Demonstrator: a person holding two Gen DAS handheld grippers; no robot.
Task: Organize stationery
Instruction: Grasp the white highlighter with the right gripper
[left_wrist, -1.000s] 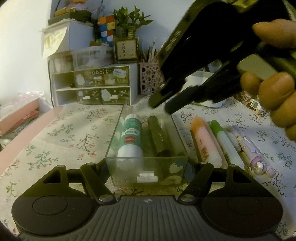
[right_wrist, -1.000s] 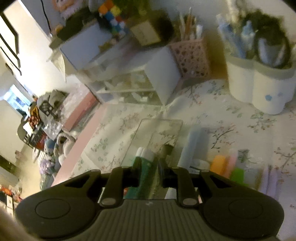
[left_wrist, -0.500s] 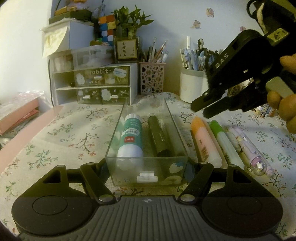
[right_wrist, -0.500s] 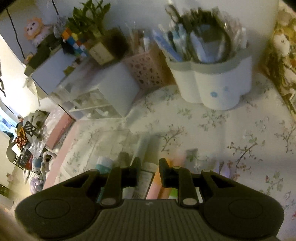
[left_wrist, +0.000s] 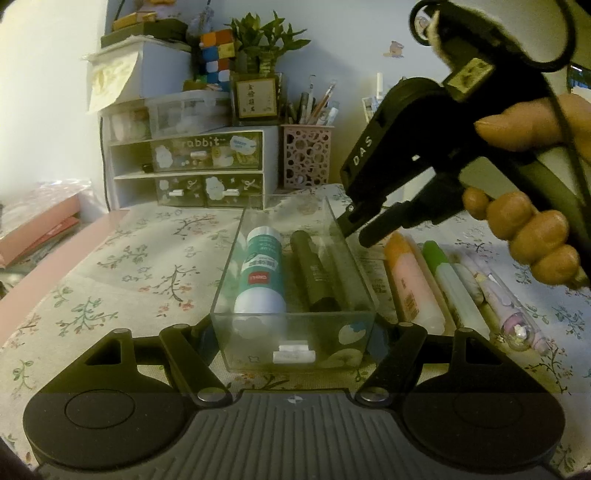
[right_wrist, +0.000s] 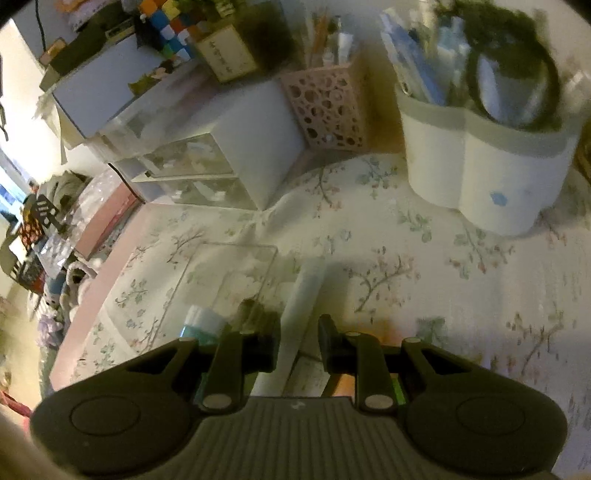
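Note:
A clear plastic drawer (left_wrist: 295, 332) sits on the flowered cloth, and my left gripper (left_wrist: 293, 343) is shut on its front end. Inside lie a teal glue stick (left_wrist: 260, 275) and a dark pen (left_wrist: 314, 273). To its right lie an orange highlighter (left_wrist: 412, 284), a green highlighter (left_wrist: 448, 280) and a purple pen (left_wrist: 513, 314). My right gripper (left_wrist: 358, 230) hovers just above the drawer's right wall, open and empty. In the right wrist view its gap (right_wrist: 298, 347) sits over a white tube (right_wrist: 303, 306) beside the drawer (right_wrist: 229, 273).
A white drawer organizer (left_wrist: 192, 166) stands at the back, with a pink perforated pen cup (left_wrist: 306, 155) beside it. A white pen holder (right_wrist: 480, 166) full of pens is at the back right. A pink book stack (left_wrist: 37, 229) lies far left.
My right gripper swung away to the right, then came back down and left to the drawer's right wall, with its jaws wider apart. My left gripper and the drawer have not moved.

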